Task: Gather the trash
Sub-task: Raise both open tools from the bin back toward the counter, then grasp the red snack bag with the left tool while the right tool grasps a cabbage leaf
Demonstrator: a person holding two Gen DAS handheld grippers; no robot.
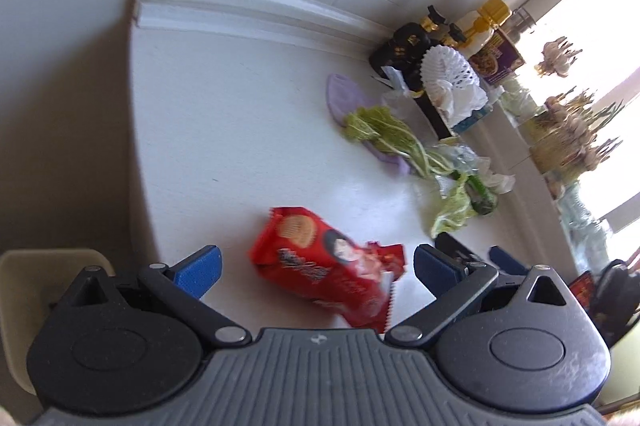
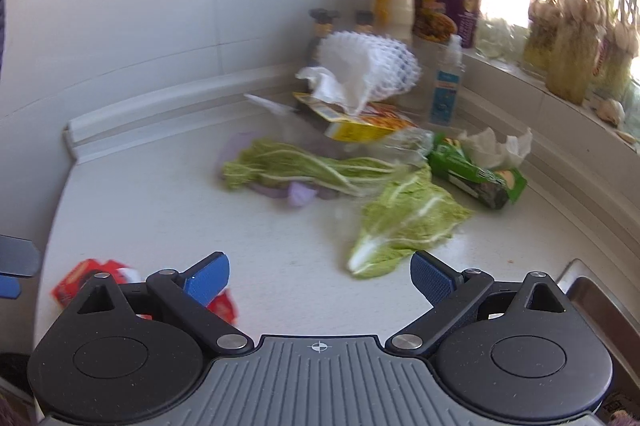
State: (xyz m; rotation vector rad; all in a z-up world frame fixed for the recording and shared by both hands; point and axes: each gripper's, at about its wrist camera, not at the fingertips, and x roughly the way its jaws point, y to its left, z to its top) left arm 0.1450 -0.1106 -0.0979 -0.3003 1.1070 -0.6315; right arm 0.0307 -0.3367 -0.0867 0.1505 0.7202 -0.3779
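Left wrist: left gripper (image 1: 316,272) jaws spread wide, nothing between the pads. One glossy red snack packet (image 1: 328,268), crinkled foil with a torn end, lies flat on the white counter (image 1: 224,130) right between the blue ribbed fingertips (image 1: 200,268), not touching either. Farther back: limp cabbage leaves (image 1: 376,128) over a flat lilac scrap (image 1: 340,94), and one white foam net (image 1: 448,70).

Right wrist: right gripper (image 2: 320,276) also released, empty. Two wrinkled green cabbage leaves, one (image 2: 404,222) just ahead of the fingers, one (image 2: 296,166) behind it. One green snack wrapper (image 2: 476,174), one crumpled white tissue (image 2: 500,144), one yellow carton (image 2: 360,124), all near the back corner. Red packet (image 2: 80,280) shows at lower left, partly hidden behind the gripper.
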